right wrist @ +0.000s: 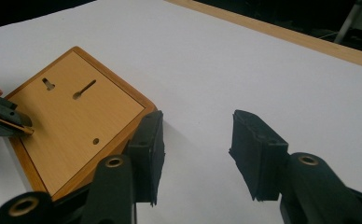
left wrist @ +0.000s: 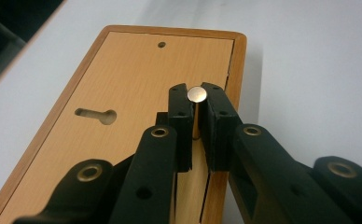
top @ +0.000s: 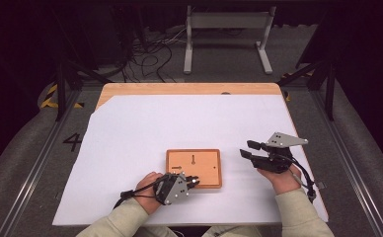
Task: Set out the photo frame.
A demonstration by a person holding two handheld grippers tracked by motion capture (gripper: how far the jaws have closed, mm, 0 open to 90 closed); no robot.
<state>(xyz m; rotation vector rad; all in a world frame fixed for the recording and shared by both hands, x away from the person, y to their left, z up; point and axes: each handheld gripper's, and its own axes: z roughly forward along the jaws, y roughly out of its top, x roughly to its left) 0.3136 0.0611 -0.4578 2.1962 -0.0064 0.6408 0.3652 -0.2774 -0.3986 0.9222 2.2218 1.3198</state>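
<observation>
A flat wooden board with a raised rim lies on the white sheet near the front middle. Its face carries a keyhole slot and a small round hole. In the right gripper view the board shows two slots and a hole. My left gripper reaches over the board's near edge, shut on a small metal pin with a round flat head. To the right of the board my right gripper hovers above the sheet, its jaws standing apart around nothing.
A white sheet covers most of the wooden table, whose bare strip shows along the far edge. Beyond it, on the grey floor, are tangled cables and a metal stand. Aluminium rails run down both sides.
</observation>
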